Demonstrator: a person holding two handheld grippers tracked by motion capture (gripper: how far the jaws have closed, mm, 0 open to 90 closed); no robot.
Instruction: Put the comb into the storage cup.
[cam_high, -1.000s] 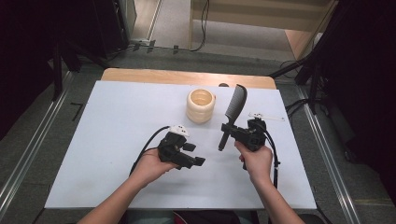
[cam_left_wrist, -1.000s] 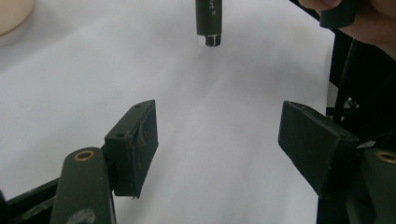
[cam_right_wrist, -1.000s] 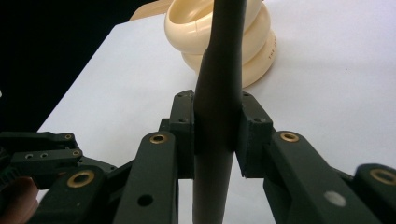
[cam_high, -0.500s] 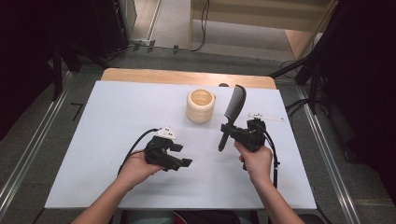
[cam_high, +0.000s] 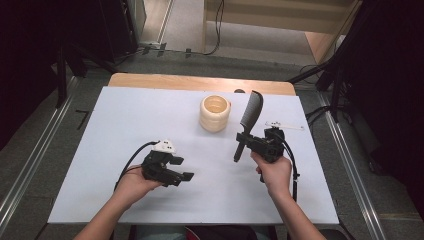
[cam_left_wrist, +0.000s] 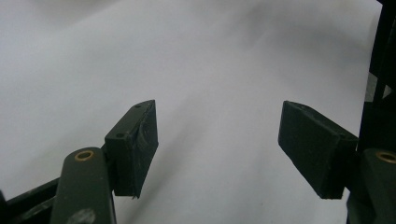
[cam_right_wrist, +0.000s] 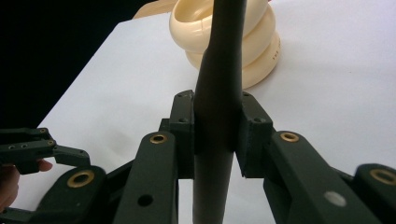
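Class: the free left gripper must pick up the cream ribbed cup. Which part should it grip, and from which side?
Probably the cream cup by its ribbed wall, approached from the left gripper's side: it stands upright, and the grooves should seat the open fingers.

You see a white table (cam_high: 125, 120) with a wooden strip (cam_high: 200, 82) along its far edge, and cables (cam_high: 218, 25) on the floor beyond.

High view overhead, facing forward-down on table (cam_high: 125, 125); gripper views close, low — right shares cream holder (cam_right_wrist: 224, 42).
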